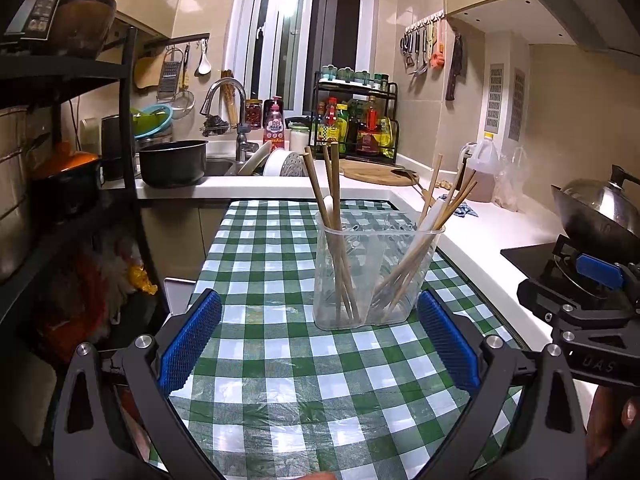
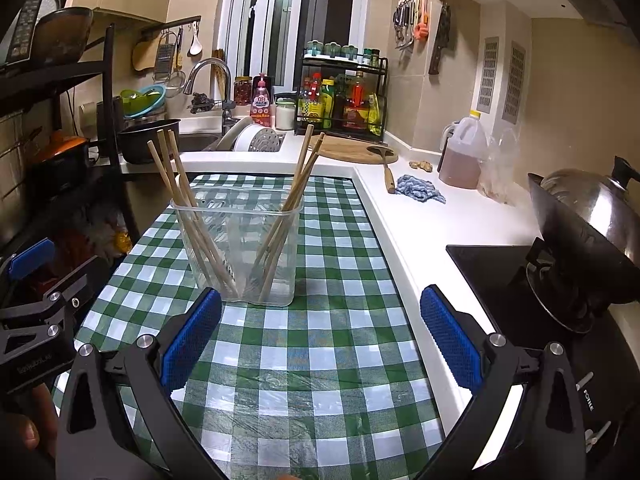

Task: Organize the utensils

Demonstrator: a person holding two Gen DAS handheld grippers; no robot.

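Blue-padded and spread wide with nothing between them, the left gripper (image 1: 320, 336) and right gripper (image 2: 320, 332) hover over the checked cloth (image 1: 280, 380), the clear holder (image 1: 376, 276) of chopsticks (image 1: 334, 216), perhaps spoons too, standing just beyond.

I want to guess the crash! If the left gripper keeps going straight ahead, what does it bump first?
Probably the clear plastic holder full of chopsticks. It stands right ahead of the open left gripper, slightly to the right.

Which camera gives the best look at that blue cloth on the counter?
The right wrist view: the blue cloth lies fully visible on the white counter. In the left wrist view only a scrap of it shows behind the chopsticks.
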